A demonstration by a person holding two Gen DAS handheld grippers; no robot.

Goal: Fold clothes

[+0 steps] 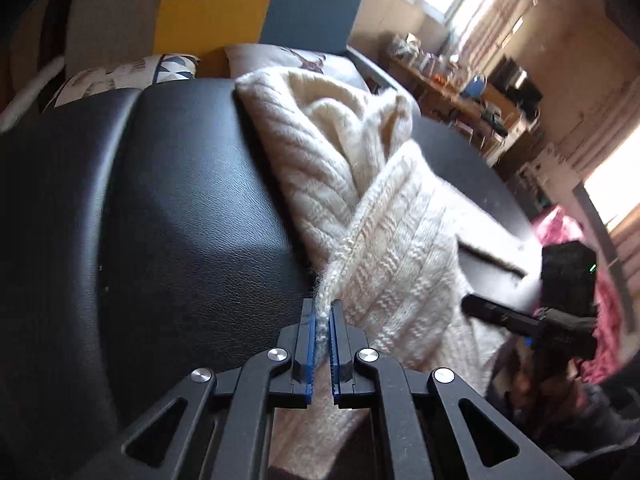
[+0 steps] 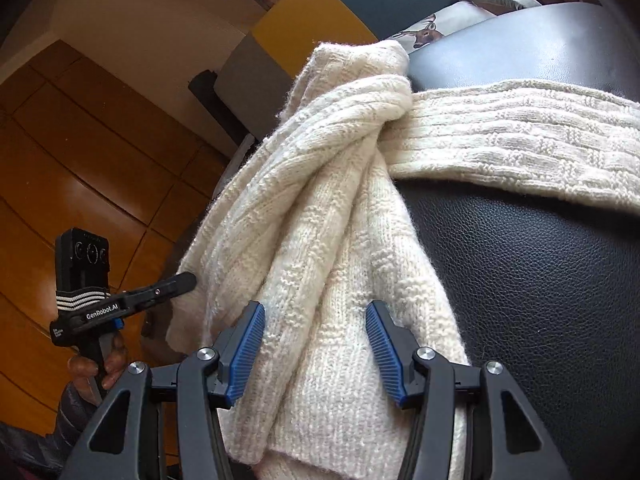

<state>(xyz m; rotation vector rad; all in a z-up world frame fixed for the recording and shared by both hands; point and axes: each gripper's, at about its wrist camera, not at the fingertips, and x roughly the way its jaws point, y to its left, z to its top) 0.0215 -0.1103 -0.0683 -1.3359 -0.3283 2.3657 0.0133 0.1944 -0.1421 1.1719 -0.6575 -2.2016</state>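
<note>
Leather first: the black padded seat (image 1: 160,200) is the biggest thing here, and everything else I place against it. Across it lies the cream knitted sweater (image 1: 360,184), bunched and twisted near the seat's far edge, one band stretched flat over the top, and a thick part hanging off the near edge. It's neither flat nor in a tidy stack, so by my reckoning the folding is somewhere in the middle, with smoothing and squaring left to do. At the seat's near edge the left gripper (image 1: 323,320) has its fingers pinched tight on a ridge of the knit. The right gripper (image 2: 315,322), also at that edge, has its fingers spread wide astride the hanging part, gripping nothing.
</note>
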